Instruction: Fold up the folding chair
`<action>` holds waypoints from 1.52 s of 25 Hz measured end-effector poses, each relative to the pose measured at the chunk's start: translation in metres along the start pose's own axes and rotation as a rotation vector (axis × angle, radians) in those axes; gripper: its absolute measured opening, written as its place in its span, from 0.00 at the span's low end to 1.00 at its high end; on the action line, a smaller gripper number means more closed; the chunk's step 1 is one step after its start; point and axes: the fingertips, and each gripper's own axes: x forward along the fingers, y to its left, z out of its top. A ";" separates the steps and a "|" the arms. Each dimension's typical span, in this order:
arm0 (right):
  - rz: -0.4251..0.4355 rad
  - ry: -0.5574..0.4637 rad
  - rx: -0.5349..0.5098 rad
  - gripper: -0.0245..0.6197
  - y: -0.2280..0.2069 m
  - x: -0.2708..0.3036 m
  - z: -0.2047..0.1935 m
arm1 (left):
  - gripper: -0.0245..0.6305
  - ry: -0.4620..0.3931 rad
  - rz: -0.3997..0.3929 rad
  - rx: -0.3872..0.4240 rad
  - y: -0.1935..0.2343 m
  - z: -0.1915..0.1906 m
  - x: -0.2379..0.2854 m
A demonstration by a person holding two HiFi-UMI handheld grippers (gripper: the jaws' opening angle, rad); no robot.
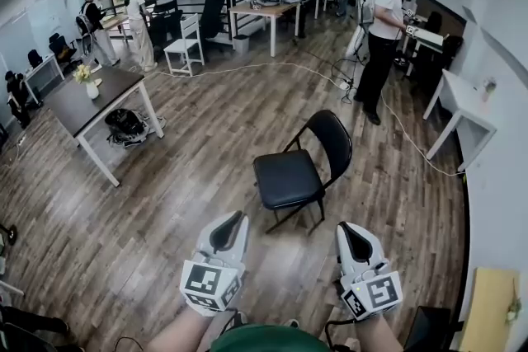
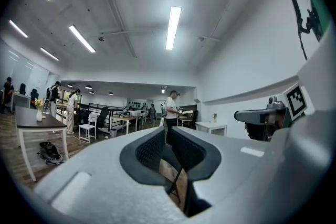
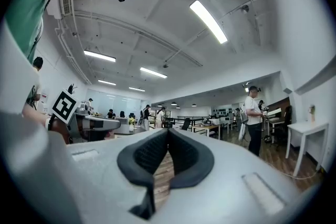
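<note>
Head view, your black folding chair [image 1: 299, 169] stands unfolded on the wood floor [image 1: 190, 202], seat flat, rounded back upright, thin legs spread, just ahead of your left tool [image 1: 230, 220] and right tool [image 1: 350, 228], both pressed together on nothing, clear of the chair.

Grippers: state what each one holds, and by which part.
Nothing is held. The left gripper and right gripper are both shut and empty, apart from the folding chair, which stands unfolded ahead of them.

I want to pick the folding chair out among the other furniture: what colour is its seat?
Black. The folding chair shows best in the head view.
</note>
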 end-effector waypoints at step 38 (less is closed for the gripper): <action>-0.199 0.168 0.025 0.04 -0.055 0.147 -0.063 | 0.11 0.079 -0.020 -0.106 0.175 -0.069 0.112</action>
